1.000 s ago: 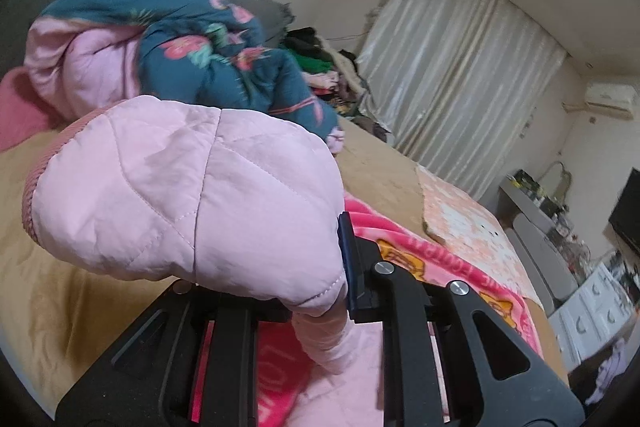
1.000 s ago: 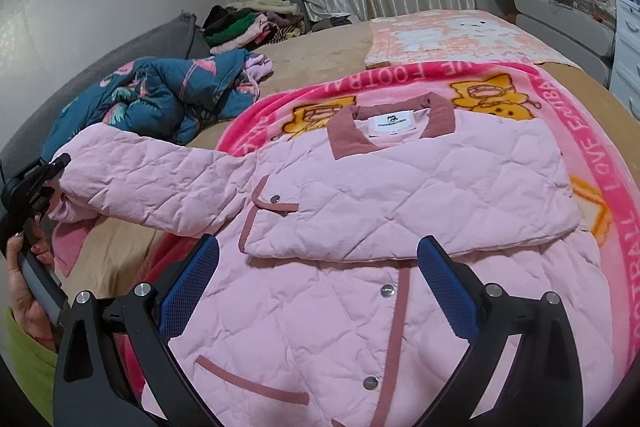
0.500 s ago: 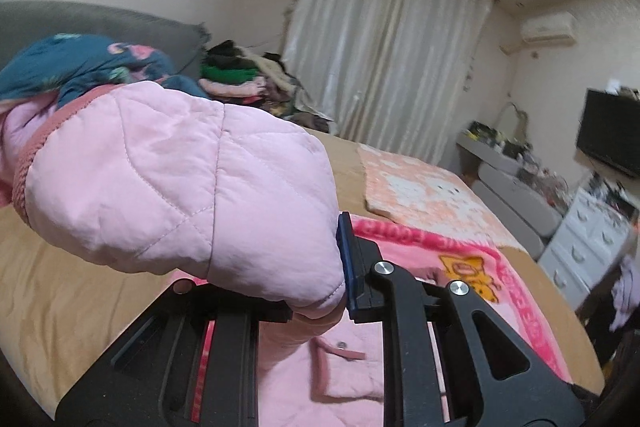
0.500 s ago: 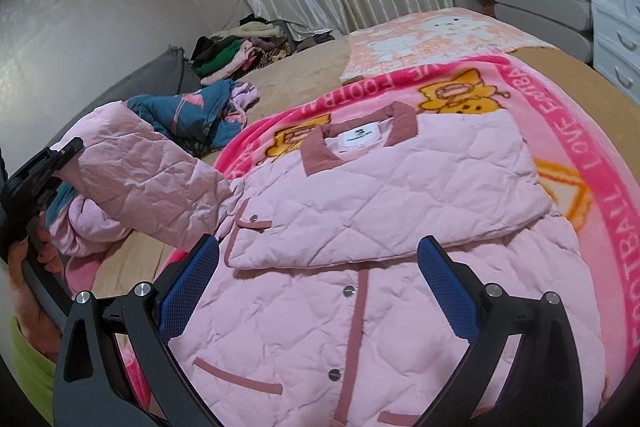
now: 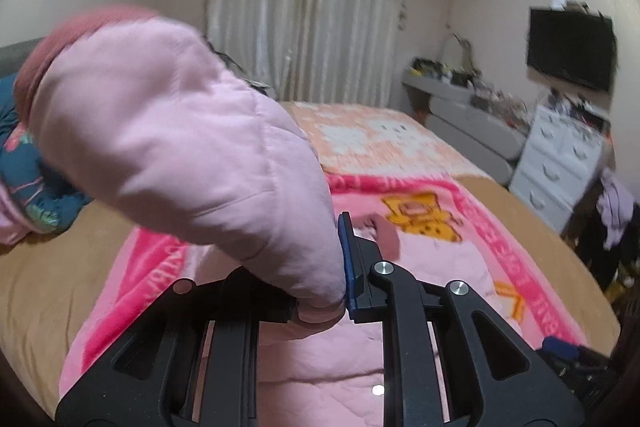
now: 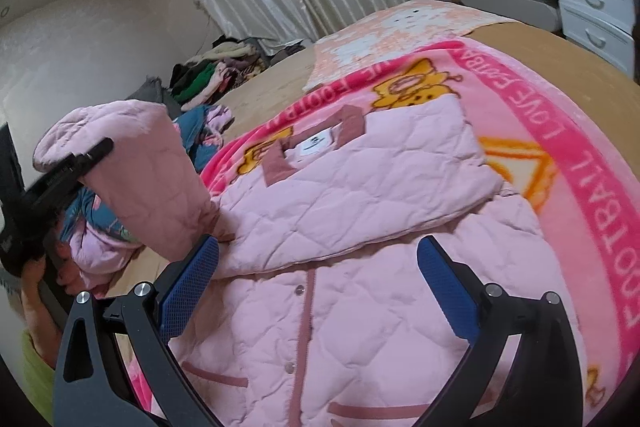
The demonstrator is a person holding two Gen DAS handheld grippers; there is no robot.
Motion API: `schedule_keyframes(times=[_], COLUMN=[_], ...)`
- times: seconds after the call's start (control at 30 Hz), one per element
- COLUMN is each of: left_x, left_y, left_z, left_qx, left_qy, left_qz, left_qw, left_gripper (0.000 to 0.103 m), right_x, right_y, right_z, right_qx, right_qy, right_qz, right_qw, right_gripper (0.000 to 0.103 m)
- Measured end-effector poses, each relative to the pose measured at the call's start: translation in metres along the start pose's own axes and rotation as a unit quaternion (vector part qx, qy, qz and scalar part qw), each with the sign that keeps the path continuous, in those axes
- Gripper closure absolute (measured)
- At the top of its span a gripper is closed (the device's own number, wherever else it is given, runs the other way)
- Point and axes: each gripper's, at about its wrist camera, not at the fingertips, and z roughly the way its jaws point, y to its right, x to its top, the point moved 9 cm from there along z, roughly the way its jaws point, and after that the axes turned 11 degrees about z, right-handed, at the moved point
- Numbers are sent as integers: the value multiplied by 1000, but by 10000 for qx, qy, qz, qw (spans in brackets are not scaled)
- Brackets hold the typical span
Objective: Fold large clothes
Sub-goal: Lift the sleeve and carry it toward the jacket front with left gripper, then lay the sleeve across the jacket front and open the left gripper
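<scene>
A pink quilted jacket (image 6: 360, 227) lies front up on a pink blanket (image 6: 580, 155) on the bed, its right-hand sleeve folded across the chest. My left gripper (image 5: 320, 291) is shut on the jacket's other sleeve (image 5: 180, 147), held up off the bed; the sleeve (image 6: 132, 167) also shows raised at the left of the right wrist view, with the left gripper (image 6: 68, 167) clamped on it. My right gripper (image 6: 316, 287) is open and empty, hovering over the jacket's button line.
A blue floral garment (image 5: 20, 171) lies bunched on the tan sheet at the left. A clothes pile (image 6: 216, 71) sits by the curtain. A peach blanket (image 5: 380, 139) lies further up the bed. White drawers (image 5: 560, 167) stand at the right.
My left gripper has lifted the sleeve off the bed and swung it toward the jacket's body. The right gripper stayed open above the jacket, shifting only slightly.
</scene>
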Motion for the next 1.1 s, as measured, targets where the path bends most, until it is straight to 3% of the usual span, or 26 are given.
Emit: schedule_keyframes(times=[0.4,0.7,1.1], left_x=[-37,-92,-128], left_y=[75,114,145], left_z=[53,81,99], left_qx=[-382,-333,-76], left_qy=[-657,-1306,-1743], left_qz=[465,951,1600], left_qw=[9960,9863,9716], left_gripper=[93,92,84], right_x=[15,14,11], right_y=[58,89,106], right_z=[-16,-22,-24], right_qx=[-93,-107,-109], right_qy=[141,188,163], right_qz=[554,946,1113], right_qw=[9983,9953,9936], right_gripper=[4,4,4])
